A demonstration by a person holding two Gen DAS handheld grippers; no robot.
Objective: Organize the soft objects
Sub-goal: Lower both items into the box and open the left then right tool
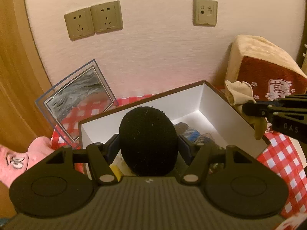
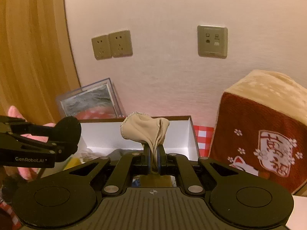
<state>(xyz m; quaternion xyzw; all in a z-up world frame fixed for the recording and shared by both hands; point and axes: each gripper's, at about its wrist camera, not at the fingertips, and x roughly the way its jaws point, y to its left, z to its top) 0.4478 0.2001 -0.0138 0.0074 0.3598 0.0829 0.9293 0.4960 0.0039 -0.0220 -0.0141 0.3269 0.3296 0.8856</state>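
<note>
Pink wall [image 1: 153, 48] with sockets [image 1: 93, 20] backs a checked cloth [image 1: 280, 159] bearing an open white box [image 1: 201, 99]; in the left-wrist view the left gripper [image 1: 147, 143] is clenched on a black pad [image 1: 147, 140] above the box's near end, over items already inside. In the right-wrist view the right gripper [image 2: 152, 158] pinches a beige cloth [image 2: 144, 129] near the box rim [image 2: 134, 117]. Each piece is probably best lowered well inside the walls before release, one hand at a time.
</note>
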